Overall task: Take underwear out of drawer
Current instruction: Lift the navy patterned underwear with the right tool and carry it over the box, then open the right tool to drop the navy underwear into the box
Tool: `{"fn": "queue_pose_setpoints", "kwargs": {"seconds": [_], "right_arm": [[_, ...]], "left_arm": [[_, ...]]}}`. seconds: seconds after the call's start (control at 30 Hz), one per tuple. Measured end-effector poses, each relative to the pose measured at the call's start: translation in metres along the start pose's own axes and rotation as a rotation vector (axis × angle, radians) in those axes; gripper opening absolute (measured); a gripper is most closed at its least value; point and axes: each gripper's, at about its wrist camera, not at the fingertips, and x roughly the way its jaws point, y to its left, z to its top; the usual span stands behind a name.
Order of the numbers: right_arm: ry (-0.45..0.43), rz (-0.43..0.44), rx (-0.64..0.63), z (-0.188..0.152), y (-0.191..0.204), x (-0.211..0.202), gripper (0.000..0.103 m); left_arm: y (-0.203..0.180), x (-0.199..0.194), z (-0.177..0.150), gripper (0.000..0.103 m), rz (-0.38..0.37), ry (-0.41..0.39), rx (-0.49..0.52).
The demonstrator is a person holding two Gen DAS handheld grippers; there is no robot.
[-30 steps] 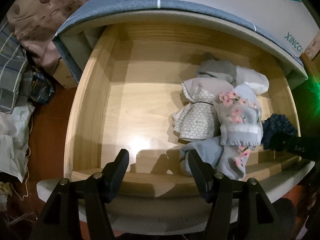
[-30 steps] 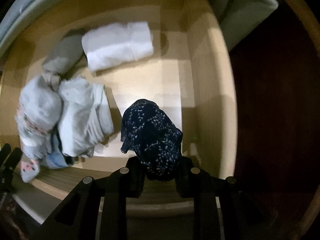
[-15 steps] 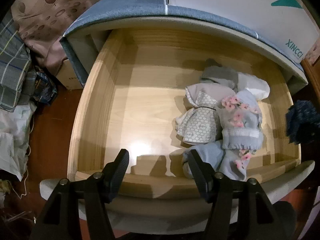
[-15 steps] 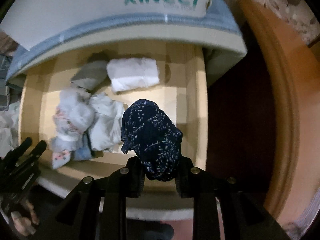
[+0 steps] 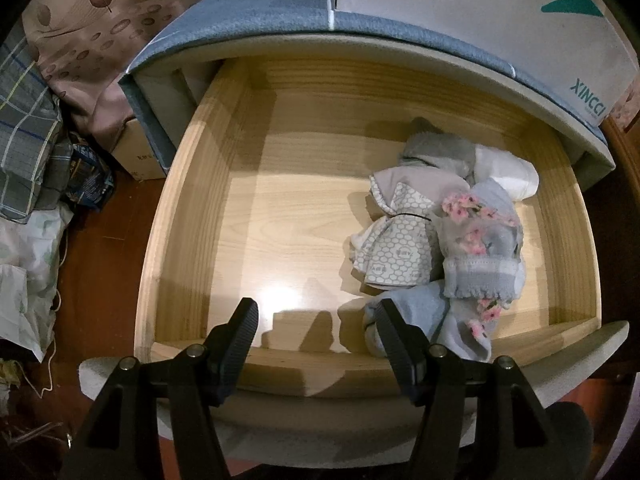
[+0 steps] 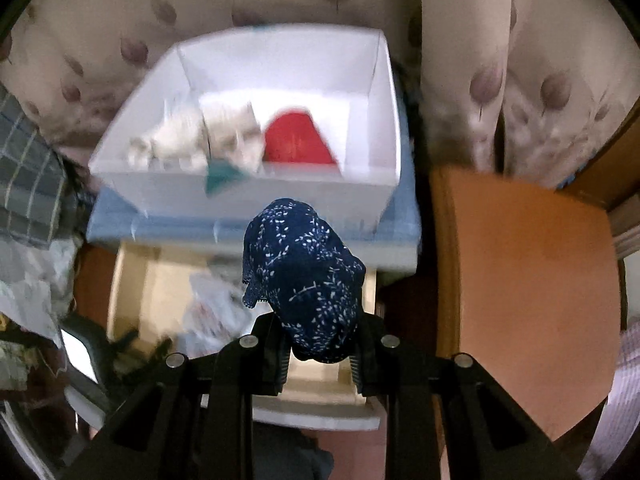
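Currently listed, left to right. Left view: clothes heap (image 5: pixel 28 152) on the floor; drawer (image 5: pixel 176 216), wood, pulled out, its left half bare; left gripper (image 5: pixel 316 334) above the front edge, jaws wide apart, nothing between them; pile (image 5: pixel 444 240) of folded pieces in the right half, grey, white, honeycomb print and pink-flowered. Right view: box (image 6: pixel 256 192), white, on the cabinet top, with pale items and a red one inside; underwear (image 6: pixel 300 276), navy with small white sprigs, pinched between the closed jaws of the right gripper (image 6: pixel 318 350), hanging clear above the drawer and just short of the box. Handling, judged: light, limp, no stiffness, not fragile; it bunches and sags, so a pinch through a thick fold holds better than a single edge.
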Motion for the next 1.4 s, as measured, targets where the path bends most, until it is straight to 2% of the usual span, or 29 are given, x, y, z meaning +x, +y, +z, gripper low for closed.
{"fn": "queue_pose_setpoints", "kwargs": {"seconds": [0.13, 0.3, 0.43, 0.57, 0.77, 0.93, 0.97, 1.07, 1.13, 1.23, 1.4], "right_arm": [[-0.056, -0.012, 0.018, 0.039, 0.003, -0.017, 0.022], [-0.078, -0.043, 0.033, 0.073, 0.012, -0.007, 0.022], [-0.060, -0.069, 0.041, 0.097, 0.012, 0.014, 0.022], [-0.003, -0.093, 0.048, 0.108, 0.012, 0.048, 0.022], [0.059, -0.115, 0.045, 0.113, 0.012, 0.088, 0.024], [0.082, -0.107, 0.047, 0.109, 0.012, 0.102, 0.028], [0.078, -0.108, 0.046, 0.108, 0.012, 0.102, 0.030], [0.072, -0.109, 0.037, 0.107, 0.015, 0.097, 0.045], [0.057, -0.114, 0.035, 0.108, 0.015, 0.089, 0.046], [0.041, -0.070, 0.036, 0.105, 0.016, 0.072, 0.046], [0.024, -0.006, -0.028, 0.077, 0.030, 0.039, 0.046]], "left_arm": [[0.000, 0.001, 0.000, 0.063, 0.007, 0.004, 0.004], [-0.002, 0.003, -0.001, 0.063, 0.007, 0.004, 0.008], [-0.001, 0.001, -0.002, 0.063, 0.001, -0.001, 0.004], [-0.001, 0.001, -0.003, 0.063, 0.009, 0.003, 0.008], [0.000, 0.002, -0.003, 0.063, 0.009, 0.004, 0.006], [-0.001, 0.004, -0.001, 0.063, 0.011, 0.009, 0.010], [-0.001, 0.005, -0.001, 0.063, 0.006, 0.010, 0.009], [-0.002, 0.006, 0.000, 0.063, 0.008, 0.011, 0.008], [-0.001, 0.005, 0.000, 0.063, 0.007, 0.011, 0.008], [-0.001, 0.006, -0.001, 0.063, 0.005, 0.010, 0.008], [-0.001, 0.005, -0.001, 0.063, -0.001, 0.006, 0.003]]}}
